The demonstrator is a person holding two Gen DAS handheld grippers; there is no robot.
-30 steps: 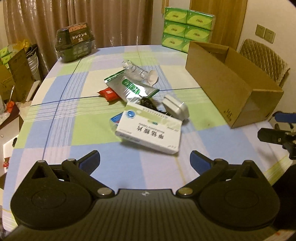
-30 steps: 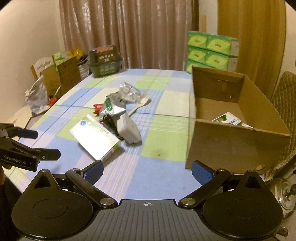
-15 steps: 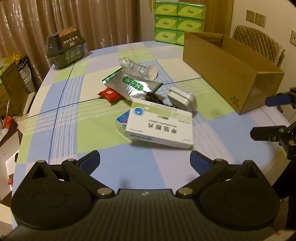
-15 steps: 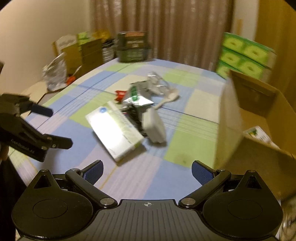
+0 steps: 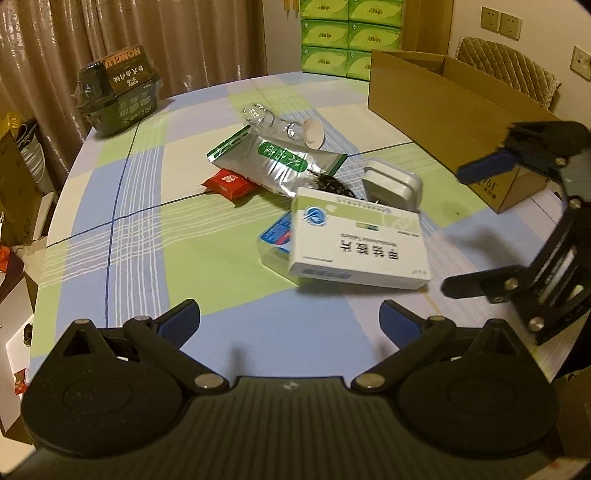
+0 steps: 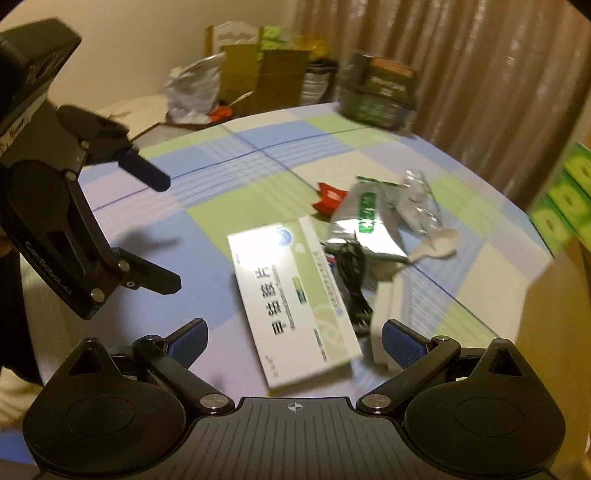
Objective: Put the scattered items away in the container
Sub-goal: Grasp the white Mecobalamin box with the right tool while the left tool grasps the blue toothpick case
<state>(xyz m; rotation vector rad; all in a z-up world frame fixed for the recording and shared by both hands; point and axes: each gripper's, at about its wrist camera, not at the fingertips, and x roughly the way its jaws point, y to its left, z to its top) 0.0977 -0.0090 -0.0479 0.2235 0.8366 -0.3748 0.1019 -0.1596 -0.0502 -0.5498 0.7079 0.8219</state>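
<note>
A white and green medicine box (image 5: 360,245) (image 6: 295,299) lies nearest on the checked table, atop a blue packet (image 5: 275,232). Behind it sit a silver pouch (image 5: 277,162) (image 6: 364,221), a red sachet (image 5: 229,182) (image 6: 328,195), a crumpled clear bottle (image 5: 271,123), a white spoon (image 6: 437,247), a black cable (image 6: 352,280) and a grey-white adapter (image 5: 393,182). The cardboard box (image 5: 436,107) stands at the right. My left gripper (image 5: 290,321) is open short of the medicine box. My right gripper (image 6: 295,339) is open, its fingers straddling that box's near end.
A dark wrapped food pack (image 5: 118,90) sits at the table's far left. Green tissue packs (image 5: 347,33) are stacked behind the cardboard box, a padded chair (image 5: 509,74) beside it. Bags and cartons (image 6: 243,81) crowd the floor past the table edge.
Both grippers closed in on the pile. The right one swung left, away from the cardboard box, and dropped low over the medicine box. Both stayed open.
</note>
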